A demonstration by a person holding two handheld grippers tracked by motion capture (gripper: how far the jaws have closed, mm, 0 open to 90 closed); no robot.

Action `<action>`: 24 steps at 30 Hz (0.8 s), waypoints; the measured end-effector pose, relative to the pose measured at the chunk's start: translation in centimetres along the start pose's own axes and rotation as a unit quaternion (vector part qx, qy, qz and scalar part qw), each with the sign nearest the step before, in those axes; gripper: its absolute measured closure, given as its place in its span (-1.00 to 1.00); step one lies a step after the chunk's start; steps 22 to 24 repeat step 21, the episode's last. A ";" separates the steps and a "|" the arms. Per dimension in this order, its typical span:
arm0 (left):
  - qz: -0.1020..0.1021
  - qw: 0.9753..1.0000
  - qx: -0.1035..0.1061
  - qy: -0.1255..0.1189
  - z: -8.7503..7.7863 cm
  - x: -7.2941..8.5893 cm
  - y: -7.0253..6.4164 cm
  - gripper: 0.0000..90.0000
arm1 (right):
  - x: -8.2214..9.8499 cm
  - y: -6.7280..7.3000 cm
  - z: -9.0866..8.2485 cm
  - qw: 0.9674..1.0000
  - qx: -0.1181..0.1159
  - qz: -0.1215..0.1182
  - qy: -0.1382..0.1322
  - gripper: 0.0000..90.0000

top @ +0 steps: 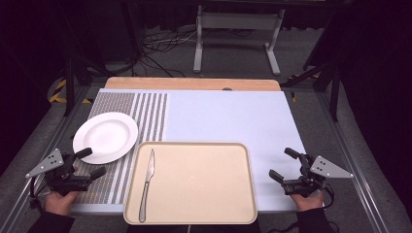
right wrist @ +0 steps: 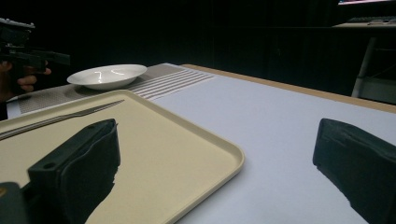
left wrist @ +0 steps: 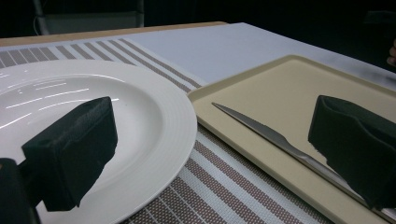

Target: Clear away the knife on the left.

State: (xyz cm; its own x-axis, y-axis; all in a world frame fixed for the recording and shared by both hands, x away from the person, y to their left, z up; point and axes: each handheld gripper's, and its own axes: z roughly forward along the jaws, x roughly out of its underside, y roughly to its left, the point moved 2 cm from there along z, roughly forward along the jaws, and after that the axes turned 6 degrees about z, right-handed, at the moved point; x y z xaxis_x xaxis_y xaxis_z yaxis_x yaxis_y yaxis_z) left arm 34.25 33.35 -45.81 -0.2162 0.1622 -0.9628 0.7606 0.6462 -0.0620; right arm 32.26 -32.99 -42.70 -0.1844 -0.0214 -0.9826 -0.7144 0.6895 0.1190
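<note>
The tabletop [top: 233,116] is covered by a pale blue-grey sheet, with a bare wooden strip along its far edge. On its left part lies a striped brown-and-white placemat [top: 145,114]. A beige tray [top: 204,184] sits at the near middle, its left edge overlapping the placemat. A white plate [top: 105,137] rests on the placemat, just beyond the tray's far left corner; in the left gripper view the plate's rim [left wrist: 177,121] comes very close to the tray's corner [left wrist: 233,88], and whether they touch cannot be told. A metal knife [top: 147,185] lies flat inside the tray along its left side, blade pointing to the far side. The left gripper [top: 90,162] is held at the near left, over the placemat beside the plate's near rim, its jaws spread apart and holding nothing. The right gripper [top: 283,164] is held at the near right over the bare sheet, just right of the tray, its jaws likewise spread wide and empty.
</note>
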 end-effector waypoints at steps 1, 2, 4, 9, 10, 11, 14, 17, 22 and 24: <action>0.001 1.000 0.000 0.001 0.0 0.0 0.0 -0.95 | 0.0 0.0 0.0 1.000 0.000 0.000 0.000 -0.97; -0.002 1.000 0.000 0.001 0.0 0.0 0.0 -0.95 | 0.0 0.0 0.0 1.000 0.000 0.000 0.001 -0.97; -0.002 1.000 0.001 0.002 0.1 0.1 0.0 -0.95 | 0.0 0.0 0.0 1.000 0.000 0.001 0.001 -0.97; 0.007 1.000 -0.002 0.012 0.2 0.0 -0.2 -0.95 | 0.0 0.0 -0.1 1.000 0.001 0.001 0.001 -0.97; 0.007 1.000 -0.002 0.012 0.3 0.0 -0.3 -0.95 | 0.0 0.0 -0.1 1.000 0.001 0.001 0.001 -0.97; 0.008 1.000 -0.003 0.010 0.3 0.0 -0.3 -0.95 | 0.0 0.0 -0.1 1.000 0.001 0.001 0.001 -0.97; 0.008 1.000 -0.003 0.009 0.3 0.0 -0.3 -0.95 | 0.0 0.0 -0.1 1.000 0.001 0.002 0.001 -0.97; 0.008 1.000 -0.003 0.008 0.1 -0.1 -0.3 -0.95 | 0.0 0.0 -0.1 1.000 0.001 0.001 0.001 -0.97; 0.008 1.000 -0.004 0.003 0.1 -0.1 -0.3 -0.95 | 0.0 0.0 -0.1 1.000 0.001 0.002 0.000 -0.97; 0.008 1.000 -0.004 0.003 0.1 -0.1 -0.3 -0.95 | 0.0 0.0 -0.1 1.000 0.001 0.002 0.000 -0.97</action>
